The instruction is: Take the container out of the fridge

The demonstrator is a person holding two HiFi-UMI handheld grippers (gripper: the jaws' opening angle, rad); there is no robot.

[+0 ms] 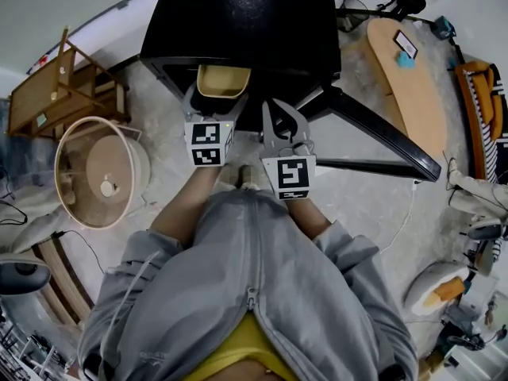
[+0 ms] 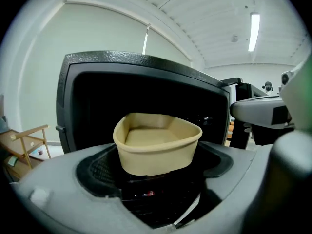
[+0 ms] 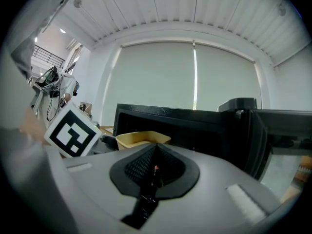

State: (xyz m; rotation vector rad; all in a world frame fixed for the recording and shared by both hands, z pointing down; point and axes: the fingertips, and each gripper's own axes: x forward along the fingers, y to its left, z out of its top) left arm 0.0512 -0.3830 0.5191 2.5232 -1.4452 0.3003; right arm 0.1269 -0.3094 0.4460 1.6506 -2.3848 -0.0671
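Observation:
A beige, rounded container [image 1: 223, 80] hangs just in front of the open black fridge [image 1: 246, 22], clear of any shelf. My left gripper [image 1: 221, 95] is shut on it, its jaws wide on either side of the container's lower walls. In the left gripper view the container [image 2: 157, 143] sits empty between the grey jaws of the left gripper [image 2: 156, 167], with the dark fridge [image 2: 97, 96] cavity behind. My right gripper [image 1: 279, 121] hovers to the right, shut and holding nothing. In its own view the right gripper [image 3: 155, 167] has its black pads together, and the container [image 3: 136, 139] shows at left.
The fridge door [image 1: 381, 137] stands swung open to the right. A round wooden drum [image 1: 99, 171] and a wooden rack [image 1: 67, 86] stand on the floor at left. An oval wooden table [image 1: 406, 78] is at the far right.

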